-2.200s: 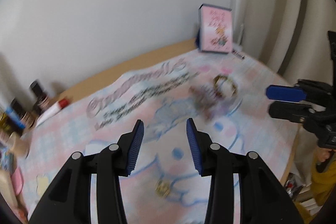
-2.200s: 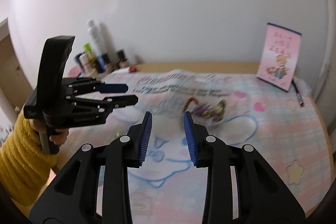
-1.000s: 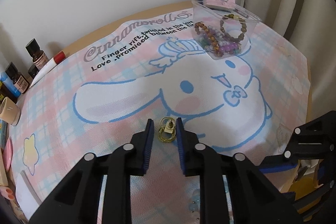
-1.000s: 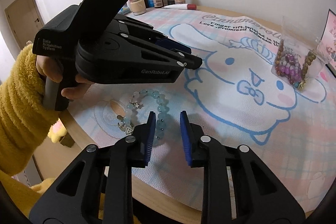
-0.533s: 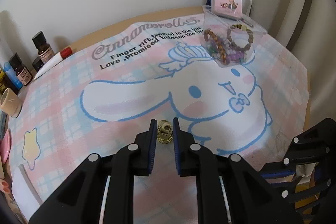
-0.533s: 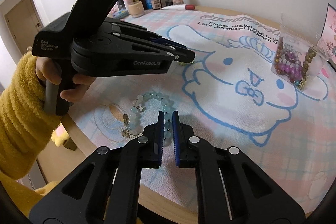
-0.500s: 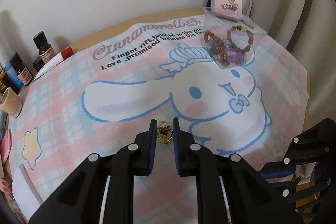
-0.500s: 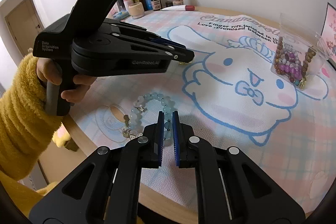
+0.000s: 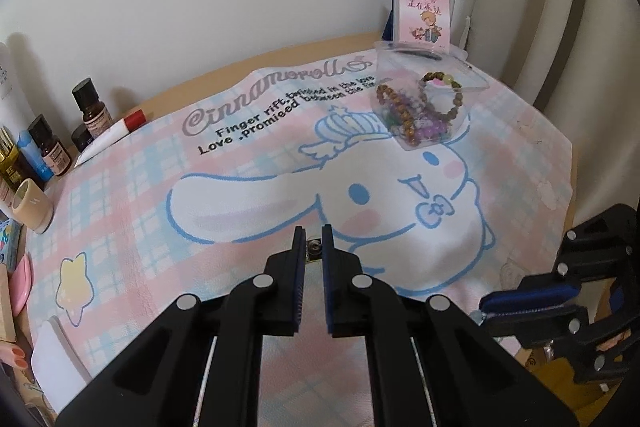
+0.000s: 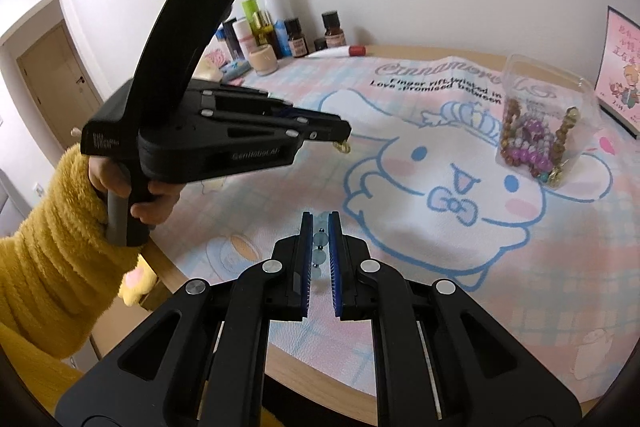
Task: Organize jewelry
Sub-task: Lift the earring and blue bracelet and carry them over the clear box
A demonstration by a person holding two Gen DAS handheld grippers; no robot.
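Observation:
My left gripper [image 9: 311, 242] is shut on a small gold ring piece [image 9: 314, 250] and holds it above the mat; the piece also shows hanging from its tip in the right wrist view [image 10: 343, 147]. My right gripper [image 10: 320, 230] is shut on a pale green bead bracelet [image 10: 319, 239] and holds it lifted near the table's front edge. A clear plastic box [image 9: 424, 103] with several bead bracelets stands on the Cinnamoroll mat [image 9: 248, 163] at the back right; it also shows in the right wrist view [image 10: 540, 123].
Bottles and tubes [image 10: 280, 27] stand along the wall at the back left. A pink card box [image 9: 422, 11] stands behind the clear box. A beige cup [image 9: 30, 205] sits at the left edge. The round table edge [image 10: 320, 375] runs close below my right gripper.
Both grippers have risen off the mat with their pieces: the left with the gold piece, the right with the green bracelet, which no longer lies on the mat.

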